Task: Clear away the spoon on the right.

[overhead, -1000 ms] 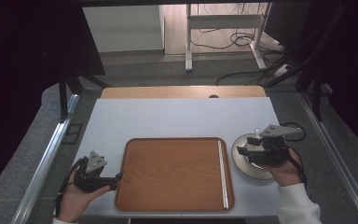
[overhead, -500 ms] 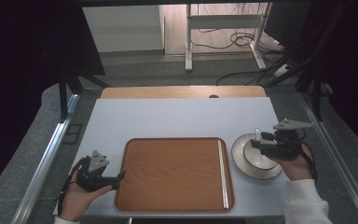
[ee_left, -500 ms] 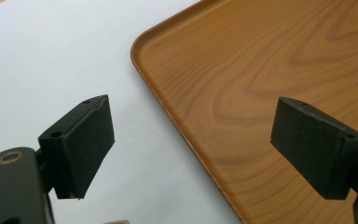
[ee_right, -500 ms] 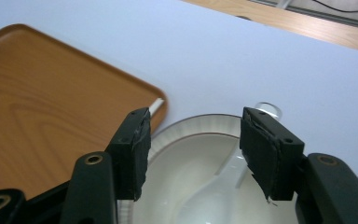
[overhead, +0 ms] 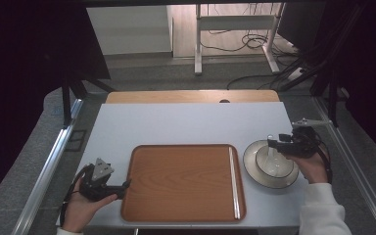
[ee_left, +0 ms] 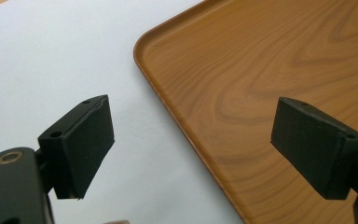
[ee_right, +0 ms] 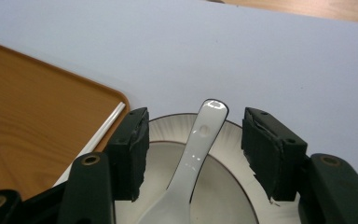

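A brown wooden tray [overhead: 183, 181] lies on the white table. To its right a white plate [overhead: 252, 171] carries a white bowl [overhead: 279, 169] with a white spoon [overhead: 270, 147] leaning in it. My right gripper [overhead: 275, 142] hovers at the bowl's far right rim, open. The spoon's handle [ee_right: 205, 130] rises between its jaws, with a gap on both sides. Beneath it are the bowl [ee_right: 223, 200] and the plate's rim [ee_right: 167, 122]. My left gripper [overhead: 125, 185] rests by the tray's left front corner, open and empty, astride the tray's edge [ee_left: 186, 126].
A thin white stick [overhead: 233, 181] lies along the tray's right side, also seen from the right gripper [ee_right: 106, 125]. The table top [overhead: 186, 125] is bare beyond the tray. A wooden board [overhead: 191, 96] adjoins the table's far edge. Metal rails run along both sides.
My right gripper has moved rightward and a little away from over the plate to the bowl's far right rim, uncovering the bowl and spoon. The left gripper has stayed put.
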Available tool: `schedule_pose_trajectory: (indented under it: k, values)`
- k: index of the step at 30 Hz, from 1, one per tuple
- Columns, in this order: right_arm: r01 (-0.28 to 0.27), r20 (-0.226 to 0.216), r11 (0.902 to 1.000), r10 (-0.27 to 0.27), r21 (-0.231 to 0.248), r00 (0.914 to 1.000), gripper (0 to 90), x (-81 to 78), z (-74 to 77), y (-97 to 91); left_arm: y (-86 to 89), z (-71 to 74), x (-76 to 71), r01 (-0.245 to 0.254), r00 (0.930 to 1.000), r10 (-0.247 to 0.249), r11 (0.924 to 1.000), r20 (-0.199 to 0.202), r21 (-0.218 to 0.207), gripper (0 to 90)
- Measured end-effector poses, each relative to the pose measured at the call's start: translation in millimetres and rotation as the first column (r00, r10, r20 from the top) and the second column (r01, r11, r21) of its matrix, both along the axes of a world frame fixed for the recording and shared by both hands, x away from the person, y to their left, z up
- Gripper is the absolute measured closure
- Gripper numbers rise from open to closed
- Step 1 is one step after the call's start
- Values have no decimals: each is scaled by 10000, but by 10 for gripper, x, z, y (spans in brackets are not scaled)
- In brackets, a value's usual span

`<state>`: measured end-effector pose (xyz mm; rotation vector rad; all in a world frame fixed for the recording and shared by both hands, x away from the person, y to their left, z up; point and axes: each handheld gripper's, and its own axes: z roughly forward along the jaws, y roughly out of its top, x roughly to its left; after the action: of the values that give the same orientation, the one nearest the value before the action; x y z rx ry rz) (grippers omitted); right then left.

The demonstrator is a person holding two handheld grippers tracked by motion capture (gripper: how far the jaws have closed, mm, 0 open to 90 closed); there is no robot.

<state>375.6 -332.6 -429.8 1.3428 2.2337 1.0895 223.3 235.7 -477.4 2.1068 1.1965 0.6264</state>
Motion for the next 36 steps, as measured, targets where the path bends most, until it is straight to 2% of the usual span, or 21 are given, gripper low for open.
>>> schedule_pose_trajectory:
  k: [5,8,20,23,28,36]
  values:
    - [129,-455,9999,-133,-86,9989,415,177,-101,33,4,0,-8,-63,10000,63,10000,19,-30,128]
    - [253,-733,9997,-255,-34,9970,449,238,-140,39,9,0,-9,-84,10000,84,10000,25,-40,128]
    - [369,-1336,9970,-276,676,9907,620,252,-192,-9,2,-6,0,-55,10000,55,10000,17,-17,129]
    - [471,-1447,9964,-365,706,9888,680,254,-211,-7,4,-9,2,-52,10000,52,10000,7,-2,128]
    - [570,-1455,9933,-420,1005,9885,740,242,-209,-15,11,-9,1,-90,10000,90,10000,25,-32,129]
    - [503,-922,9939,-412,979,9949,772,183,-135,-6,10,-5,1,-114,9999,115,9999,70,-72,129]
